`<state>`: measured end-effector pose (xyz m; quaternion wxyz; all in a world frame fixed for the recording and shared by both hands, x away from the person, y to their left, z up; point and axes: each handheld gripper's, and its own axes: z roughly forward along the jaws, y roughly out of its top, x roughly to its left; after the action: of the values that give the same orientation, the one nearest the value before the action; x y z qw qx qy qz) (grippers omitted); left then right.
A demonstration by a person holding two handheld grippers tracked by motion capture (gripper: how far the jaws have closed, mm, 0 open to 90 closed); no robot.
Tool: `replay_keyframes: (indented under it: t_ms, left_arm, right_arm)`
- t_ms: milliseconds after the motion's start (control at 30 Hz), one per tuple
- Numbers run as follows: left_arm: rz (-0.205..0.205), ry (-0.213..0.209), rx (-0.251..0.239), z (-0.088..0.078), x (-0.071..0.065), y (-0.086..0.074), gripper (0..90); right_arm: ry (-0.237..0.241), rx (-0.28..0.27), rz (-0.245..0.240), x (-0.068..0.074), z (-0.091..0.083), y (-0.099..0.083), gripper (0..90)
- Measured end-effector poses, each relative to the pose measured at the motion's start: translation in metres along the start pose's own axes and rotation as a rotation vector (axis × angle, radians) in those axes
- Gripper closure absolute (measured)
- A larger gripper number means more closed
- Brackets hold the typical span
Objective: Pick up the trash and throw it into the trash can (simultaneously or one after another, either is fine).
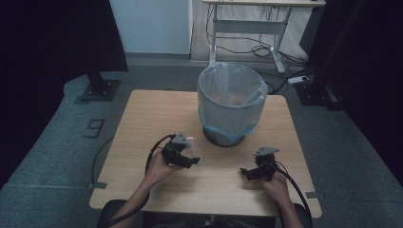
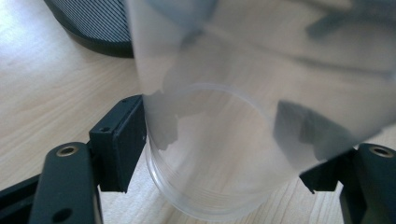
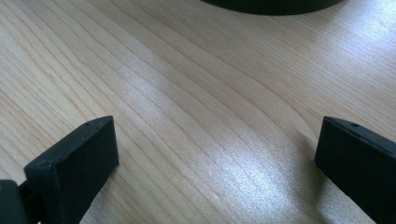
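A clear plastic cup [image 2: 210,154] sits between the jaws of my left gripper [image 2: 223,156], which press on its sides; its rim faces the camera and the wood shows through it. In the high view the left gripper [image 1: 187,152] is over the table's front middle, with the cup [image 1: 190,141] showing as a pale blob by its tip. My right gripper [image 1: 247,171] hovers low at the front right, pointing left. Its jaws stand wide apart over bare wood, open [image 3: 215,158]. A bin [image 1: 231,102] lined with a pale blue bag stands just behind both grippers.
The wooden table [image 1: 142,118] has bare room to the left and along the front. The bin's dark base [image 2: 93,23] lies close ahead of the left gripper and also ahead of the right one [image 3: 271,4]. On the floor behind stand a desk frame [image 1: 247,26] with cables and a black stand base [image 1: 100,88].
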<state>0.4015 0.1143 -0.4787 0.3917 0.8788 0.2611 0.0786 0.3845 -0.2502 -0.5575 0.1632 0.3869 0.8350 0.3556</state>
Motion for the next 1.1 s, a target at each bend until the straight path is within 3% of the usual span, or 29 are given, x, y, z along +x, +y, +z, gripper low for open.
replay_keyframes:
  t_ms: [767,1100]
  left_arm:
    - [0.032,0.013,0.012,-0.033,0.011,0.052,26.3]
    - [0.015,0.007,0.011,-0.045,0.016,0.069,26.3]
  right_arm:
    - [0.0,0.0,0.0,0.0,0.0,0.0,0.0]
    - [-0.001,0.004,-0.002,0.0,0.0,0.0,0.0]
